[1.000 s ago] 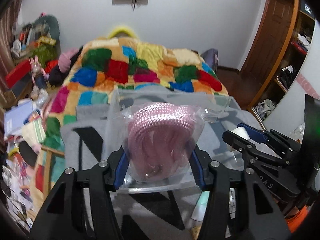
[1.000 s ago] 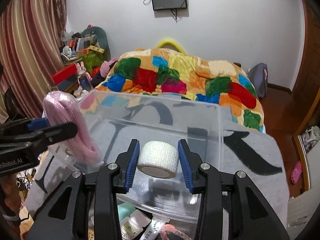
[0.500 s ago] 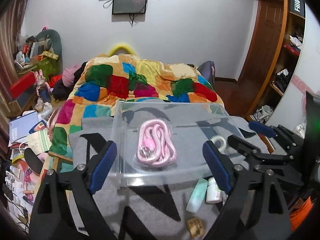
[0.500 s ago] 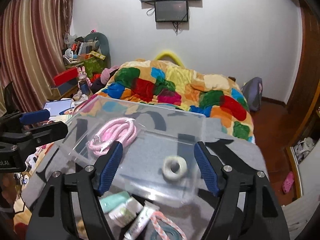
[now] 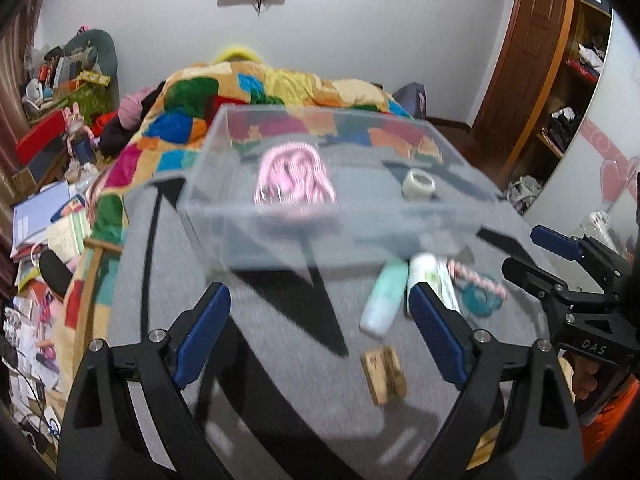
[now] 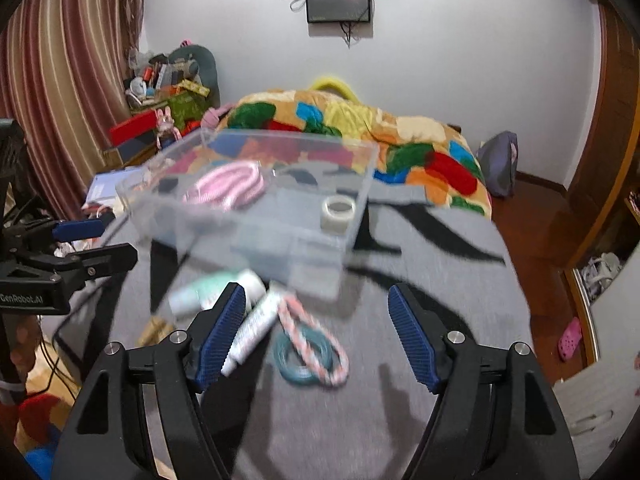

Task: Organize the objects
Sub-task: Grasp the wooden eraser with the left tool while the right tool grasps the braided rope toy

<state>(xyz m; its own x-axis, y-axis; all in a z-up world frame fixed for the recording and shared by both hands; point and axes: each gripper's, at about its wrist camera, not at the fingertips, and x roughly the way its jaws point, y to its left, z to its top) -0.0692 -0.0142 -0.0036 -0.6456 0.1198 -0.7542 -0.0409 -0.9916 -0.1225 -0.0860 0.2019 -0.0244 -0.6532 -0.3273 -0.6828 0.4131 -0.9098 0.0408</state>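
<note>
A clear plastic box [image 5: 224, 216] [image 6: 352, 236] stands on the grey blanket. In it lie a bagged pink rope coil [image 5: 294, 178] [image 6: 228, 186] and a white tape roll [image 5: 418, 184] [image 6: 339, 209]. In front of the box lie a mint bottle [image 5: 382, 300] [image 6: 196, 290], a white bottle [image 5: 420, 270], a white tube [image 6: 256, 324], a pink-and-white rope loop [image 6: 316, 340] on a teal ring [image 6: 298, 362], and a small tan box [image 5: 384, 374]. My left gripper [image 5: 320, 336] is open and empty, back from the box. My right gripper [image 6: 316, 332] is open and empty above the rope loop.
The grey blanket with black lines [image 5: 280, 360] covers the near bed end. A colourful patchwork quilt [image 6: 360, 128] lies behind the box. Clutter fills the floor and shelf at the left [image 5: 48, 216]. A wooden door and shelves stand at the right [image 5: 532, 52].
Both grippers opened, dropping the pink rope coil and the tape roll into the clear box, then pulled back toward me. The loose items in front of the box came into view.
</note>
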